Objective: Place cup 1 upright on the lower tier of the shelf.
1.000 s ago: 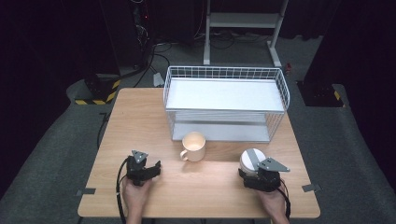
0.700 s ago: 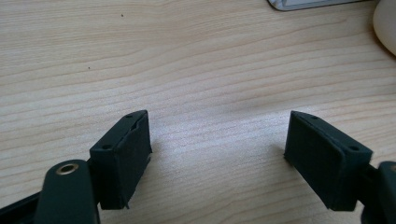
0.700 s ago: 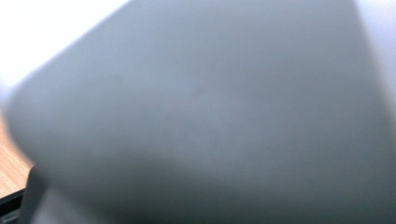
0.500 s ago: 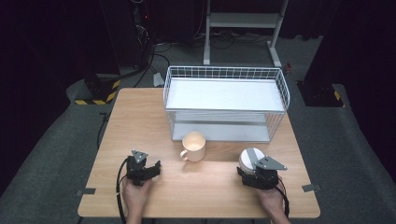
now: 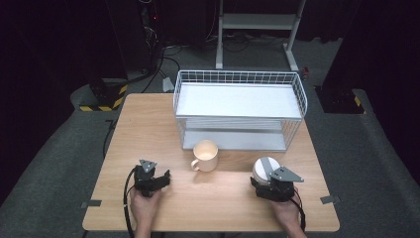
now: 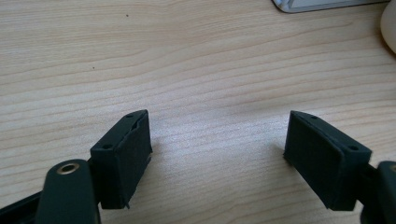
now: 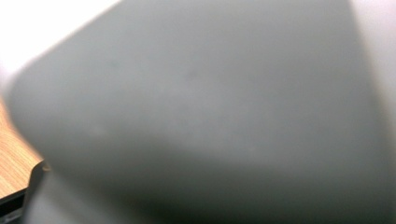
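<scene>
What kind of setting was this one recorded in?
Probably a lab or recording studio, not a home: a bare wooden table stands on grey carpet among dark surroundings, with cables trailing on the floor, a hazard-striped block and a metal stand behind.

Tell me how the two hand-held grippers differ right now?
The left gripper has its jaws spread wide over bare table, with nothing between them; the right gripper sits tight against a white and grey round object, and whether its jaws are shut on it cannot be told. The left gripper view is sharp wood grain; the right gripper view is a grey blur, very close. Both are black, held low near the table's front edge.
</scene>
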Demonstrator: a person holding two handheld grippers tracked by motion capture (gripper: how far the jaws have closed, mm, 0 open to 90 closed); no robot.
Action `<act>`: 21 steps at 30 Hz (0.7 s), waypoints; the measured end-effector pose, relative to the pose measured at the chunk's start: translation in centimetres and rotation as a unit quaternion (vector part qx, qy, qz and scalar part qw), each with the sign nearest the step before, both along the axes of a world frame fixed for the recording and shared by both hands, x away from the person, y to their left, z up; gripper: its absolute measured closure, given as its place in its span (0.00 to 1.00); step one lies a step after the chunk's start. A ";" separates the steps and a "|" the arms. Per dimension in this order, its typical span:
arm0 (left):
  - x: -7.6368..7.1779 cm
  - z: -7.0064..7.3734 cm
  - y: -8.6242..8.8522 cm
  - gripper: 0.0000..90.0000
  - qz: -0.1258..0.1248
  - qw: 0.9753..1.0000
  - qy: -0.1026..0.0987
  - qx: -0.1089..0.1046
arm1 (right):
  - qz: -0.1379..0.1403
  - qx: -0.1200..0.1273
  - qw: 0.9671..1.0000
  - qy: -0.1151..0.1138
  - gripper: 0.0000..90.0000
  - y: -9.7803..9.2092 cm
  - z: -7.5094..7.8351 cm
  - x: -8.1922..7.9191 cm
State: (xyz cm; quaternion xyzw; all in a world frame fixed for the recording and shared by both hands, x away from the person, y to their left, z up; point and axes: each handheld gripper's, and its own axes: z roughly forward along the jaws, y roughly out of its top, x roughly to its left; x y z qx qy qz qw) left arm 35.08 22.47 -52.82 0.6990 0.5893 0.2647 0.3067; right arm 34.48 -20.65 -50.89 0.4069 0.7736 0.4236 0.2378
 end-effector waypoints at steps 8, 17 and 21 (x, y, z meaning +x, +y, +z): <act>0.0 0.0 0.0 0.25 0.002 1.000 -0.001 -0.003 | -0.007 0.014 1.000 0.002 0.21 -0.8 0.7 0.4; 0.0 0.0 0.0 0.25 0.000 1.000 -0.001 -0.002 | -0.006 0.013 1.000 0.008 0.21 -1.0 1.5 1.4; 0.0 0.0 0.0 0.25 0.000 1.000 0.000 -0.002 | -0.007 0.015 1.000 0.014 0.21 -1.0 1.7 2.1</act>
